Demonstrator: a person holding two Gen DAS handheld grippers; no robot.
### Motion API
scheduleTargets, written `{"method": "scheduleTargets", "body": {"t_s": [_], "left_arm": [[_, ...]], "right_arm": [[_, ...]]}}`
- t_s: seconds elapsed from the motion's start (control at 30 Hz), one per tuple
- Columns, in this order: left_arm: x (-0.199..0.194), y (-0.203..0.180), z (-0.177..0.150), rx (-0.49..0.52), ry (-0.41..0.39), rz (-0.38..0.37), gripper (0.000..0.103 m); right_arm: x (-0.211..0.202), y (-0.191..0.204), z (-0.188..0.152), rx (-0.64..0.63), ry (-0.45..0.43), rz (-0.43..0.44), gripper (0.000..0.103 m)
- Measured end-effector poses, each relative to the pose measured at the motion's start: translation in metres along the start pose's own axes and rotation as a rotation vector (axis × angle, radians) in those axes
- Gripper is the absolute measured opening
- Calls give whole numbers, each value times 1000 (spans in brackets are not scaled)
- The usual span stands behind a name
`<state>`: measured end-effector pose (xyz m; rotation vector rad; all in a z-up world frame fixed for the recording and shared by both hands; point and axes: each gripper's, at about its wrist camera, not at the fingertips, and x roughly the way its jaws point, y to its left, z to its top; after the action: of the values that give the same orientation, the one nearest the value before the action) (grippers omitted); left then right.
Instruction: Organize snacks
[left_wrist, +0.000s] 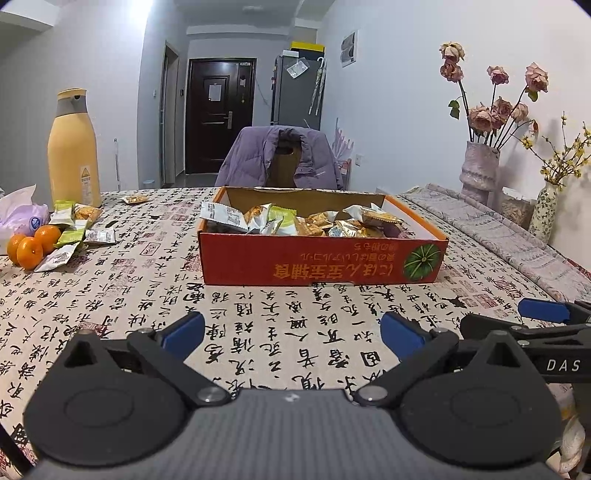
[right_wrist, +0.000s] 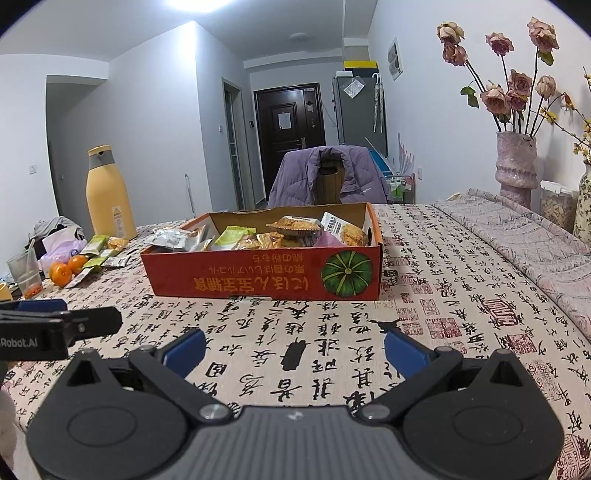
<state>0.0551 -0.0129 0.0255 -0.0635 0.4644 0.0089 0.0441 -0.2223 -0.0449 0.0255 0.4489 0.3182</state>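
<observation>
White walls and a bright ceiling light (right_wrist: 195, 3) are seen. Beyond the chair (left_wrist: 282, 157), draped with a purple jacket (left_wrist: 251, 157), a dark door (left_wrist: 218, 114) is set; right of it, a grey fridge (left_wrist: 297, 90).

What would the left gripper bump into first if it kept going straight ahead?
Most likely the near wall of the red cardboard box with the green pumpkin picture. The open left gripper points at it, with only bare calligraphy-print tablecloth between. Exact depth is unclear.
</observation>
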Motion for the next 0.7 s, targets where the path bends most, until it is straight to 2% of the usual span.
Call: {"method": "scheduleTargets", "body": {"t_s": [0.7], "left_arm": [[-1,-1,-2,0,0,-3,103]], "right_arm": [[0,0,0,0,0,0,103]]}}
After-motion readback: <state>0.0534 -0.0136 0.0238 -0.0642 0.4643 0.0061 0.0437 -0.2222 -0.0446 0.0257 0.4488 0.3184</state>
